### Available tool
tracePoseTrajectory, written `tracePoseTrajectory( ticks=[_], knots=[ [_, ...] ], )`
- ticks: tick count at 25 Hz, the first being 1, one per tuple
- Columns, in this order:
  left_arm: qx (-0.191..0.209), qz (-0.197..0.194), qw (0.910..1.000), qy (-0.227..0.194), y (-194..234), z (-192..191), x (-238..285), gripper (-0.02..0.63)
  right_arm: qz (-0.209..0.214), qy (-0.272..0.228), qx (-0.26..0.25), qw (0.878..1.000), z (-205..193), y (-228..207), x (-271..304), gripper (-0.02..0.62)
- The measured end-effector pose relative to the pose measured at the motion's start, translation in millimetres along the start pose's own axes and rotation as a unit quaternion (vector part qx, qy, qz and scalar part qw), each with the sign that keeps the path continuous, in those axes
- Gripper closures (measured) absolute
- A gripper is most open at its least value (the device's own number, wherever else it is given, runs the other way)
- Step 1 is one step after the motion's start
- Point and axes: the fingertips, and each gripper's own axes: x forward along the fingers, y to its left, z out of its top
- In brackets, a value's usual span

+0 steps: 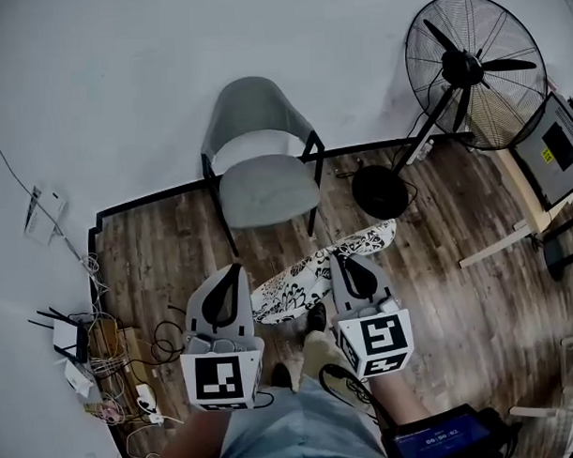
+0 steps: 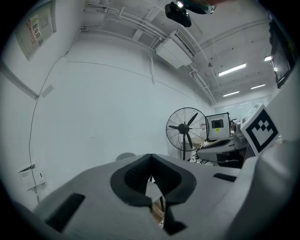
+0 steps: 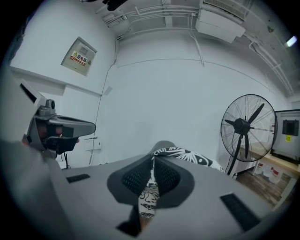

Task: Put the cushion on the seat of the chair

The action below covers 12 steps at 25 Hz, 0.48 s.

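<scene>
Nearest the lens, a person's legs (image 1: 298, 430) are seen at the bottom centre of the head view, flanked by the two tools. The right tool (image 1: 337, 260) is closed on the black-and-white patterned cushion (image 1: 297, 275), and a fold of its fabric is pinched between the pads. The cushion is held in the air at the middle of the frame, slanting from lower left to upper right above the wooden floor (image 1: 174, 246). The left tool (image 1: 234, 269) is closed too, tips together, with nothing seen between them. It is held just beside the cushion's lower left end. The grey chair (image 1: 266, 188) is seen above the cushion against the wall, its seat bare. A standing fan (image 1: 469, 71) is seen at the upper right.
</scene>
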Motion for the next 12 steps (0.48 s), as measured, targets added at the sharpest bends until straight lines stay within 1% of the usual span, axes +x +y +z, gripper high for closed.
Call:
tracePoseTrajectory(
  ticks=[3,7,12],
  knots=[
    [-0.001,-0.001,0.9999,0.013,2,-7,23,0.597,0.0,0.001,0.004,1.0,-4,-13,20,0.581],
    [-0.006,0.0,0.9995,0.032,-2,-12,69,0.597,0.006,0.011,0.013,1.0,-11,-42,52,0.581],
    [0.018,0.008,0.9984,0.052,1,-15,142,0.597,0.025,0.02,0.028,0.999,-11,-87,103,0.581]
  ],
)
